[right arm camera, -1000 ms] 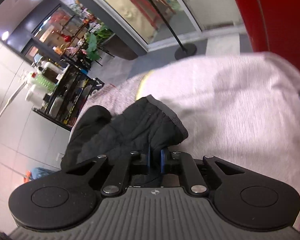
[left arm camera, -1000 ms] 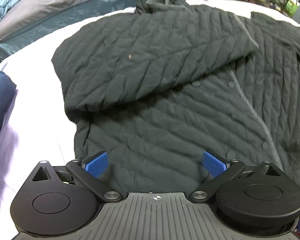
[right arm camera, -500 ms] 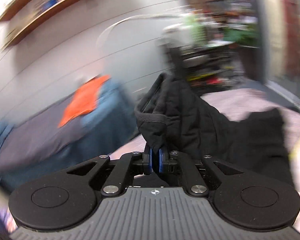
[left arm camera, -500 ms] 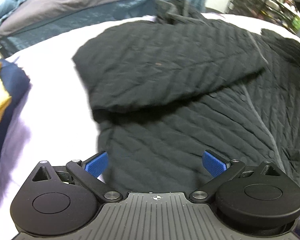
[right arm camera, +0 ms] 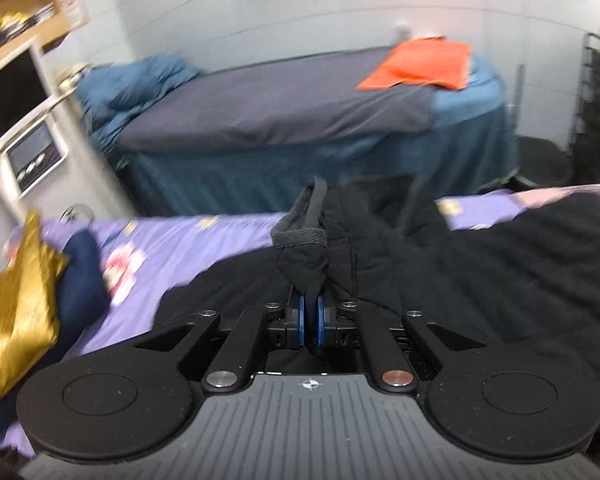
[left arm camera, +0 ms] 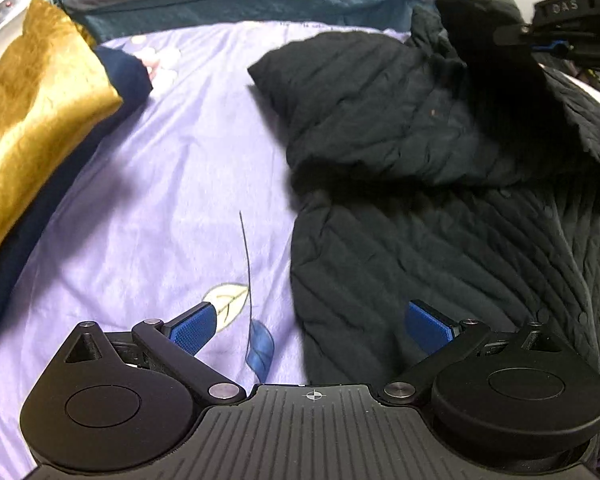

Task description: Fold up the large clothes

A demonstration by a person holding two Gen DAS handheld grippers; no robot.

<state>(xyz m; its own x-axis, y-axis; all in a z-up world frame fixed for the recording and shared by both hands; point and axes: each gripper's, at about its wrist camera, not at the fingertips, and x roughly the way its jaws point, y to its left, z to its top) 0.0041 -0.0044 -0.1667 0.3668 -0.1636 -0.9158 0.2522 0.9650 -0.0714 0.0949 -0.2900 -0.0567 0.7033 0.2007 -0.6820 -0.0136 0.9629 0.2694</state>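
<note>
A black quilted jacket (left arm camera: 440, 216) lies spread over the right side of a bed covered with a lilac sheet (left arm camera: 148, 208) printed with leaves. One sleeve (left arm camera: 364, 108) is folded across the chest, its cuff end pointing toward the bare middle of the sheet.

The left gripper (left arm camera: 314, 326) hovers low over the jacket's near hem, its jaws spread wide and holding nothing. The left blue pad (left arm camera: 194, 328) sits above the sheet, the right pad (left arm camera: 428, 326) above the dark fabric — the jacket's edge runs between them.

The right gripper (right arm camera: 310, 320) has its jaws pressed nearly together on a fold of the jacket's other sleeve (right arm camera: 306, 256), and the ribbed cuff (right arm camera: 304, 220) sticks up just past the blue pads. From the left wrist view this gripper (left arm camera: 572, 28) shows at the upper right, above the jacket's collar area, with dark fabric hanging below it.

At the left edge of the bed a gold velvet cushion (left arm camera: 28, 120) rests on a navy blue cloth (left arm camera: 120, 76). Beyond the bed stands a second bed (right arm camera: 300, 120) with a grey cover and teal skirt; a crumpled blue blanket (right arm camera: 140, 80) lies at one end and an orange cloth (right arm camera: 420, 64) at the other. The right wrist view is somewhat blurred.
</note>
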